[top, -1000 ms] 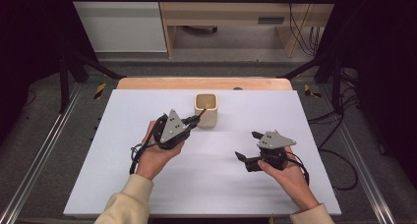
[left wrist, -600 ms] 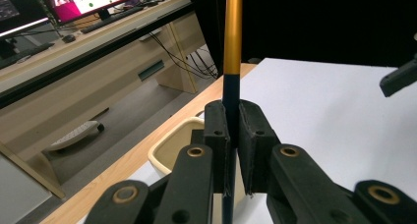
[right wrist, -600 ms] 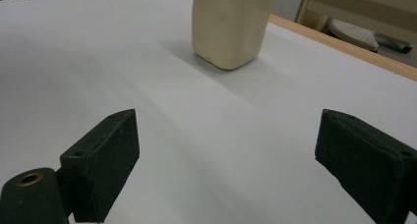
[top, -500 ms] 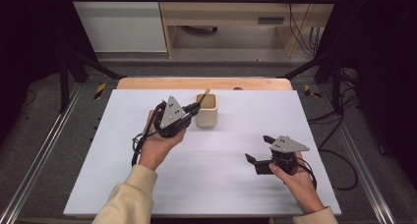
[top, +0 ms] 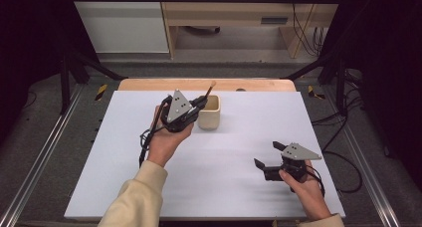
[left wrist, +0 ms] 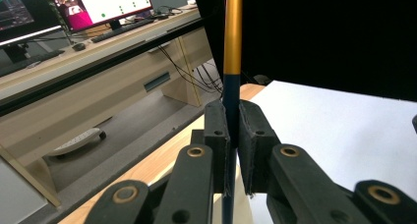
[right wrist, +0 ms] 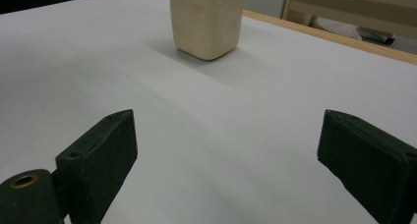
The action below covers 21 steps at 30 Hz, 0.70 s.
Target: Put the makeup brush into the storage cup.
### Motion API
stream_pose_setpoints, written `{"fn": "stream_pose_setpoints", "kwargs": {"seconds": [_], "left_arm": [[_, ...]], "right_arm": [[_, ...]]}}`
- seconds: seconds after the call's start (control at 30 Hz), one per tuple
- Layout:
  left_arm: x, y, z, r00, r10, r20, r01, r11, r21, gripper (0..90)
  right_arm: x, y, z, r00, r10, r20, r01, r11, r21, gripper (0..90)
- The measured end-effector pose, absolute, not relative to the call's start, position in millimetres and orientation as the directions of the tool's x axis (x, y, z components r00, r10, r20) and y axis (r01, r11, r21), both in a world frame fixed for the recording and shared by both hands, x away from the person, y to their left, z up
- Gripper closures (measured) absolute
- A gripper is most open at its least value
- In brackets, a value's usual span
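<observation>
Two handheld black two-jaw grippers work over a white tabletop (top: 149, 187), seen from above. The left gripper (top: 199, 103), held up in the person's left hand (top: 166, 137), sits just left of a cream, square-sided ceramic cup (top: 209, 112) that stands upright near the far middle of the table. Its jaws are clamped on a thin stick-like tool with a dark lower shaft and an orange-gold upper shaft (top: 209, 91); what kind of tool it is cannot be told. From above, the stick slants up and away over the cup's near-left rim. In the left gripper view, the two black pads (left wrist: 216, 135) press against the dark part of the shaft (left wrist: 231, 106) from both sides, and the golden part rises straight up out of frame.

At the near right of the table, the right gripper (top: 266, 155) rests low in the person's right hand (top: 306, 187), well apart from the cup. Its jaws stand wide apart with nothing between them. In the right gripper view, the white surface lies between the two spread pads (right wrist: 103, 150), and the cream cup (right wrist: 207, 22) stands farther off.
</observation>
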<state>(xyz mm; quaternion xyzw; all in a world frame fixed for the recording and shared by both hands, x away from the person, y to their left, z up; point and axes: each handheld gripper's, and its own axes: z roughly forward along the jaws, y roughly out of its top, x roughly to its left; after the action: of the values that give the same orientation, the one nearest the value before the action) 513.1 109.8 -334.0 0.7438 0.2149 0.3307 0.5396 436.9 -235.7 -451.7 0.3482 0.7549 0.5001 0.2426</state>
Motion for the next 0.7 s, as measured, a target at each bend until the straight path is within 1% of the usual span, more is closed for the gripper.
{"fn": "stream_pose_setpoints", "kwargs": {"seconds": [0.27,0.7], "left_arm": [[520,111,-331,0.682,0.698,0.218,-0.032,-0.269,0.963,82.9],[526,112,-332,0.671,0.710,0.215,-0.033,-0.261,0.965,82.9]], "right_arm": [[438,-237,-451,-0.628,0.778,-0.011,0.279,0.239,0.930,7.9],[437,-238,-452,-0.627,0.779,-0.011,0.282,0.239,0.929,7.7]]}}
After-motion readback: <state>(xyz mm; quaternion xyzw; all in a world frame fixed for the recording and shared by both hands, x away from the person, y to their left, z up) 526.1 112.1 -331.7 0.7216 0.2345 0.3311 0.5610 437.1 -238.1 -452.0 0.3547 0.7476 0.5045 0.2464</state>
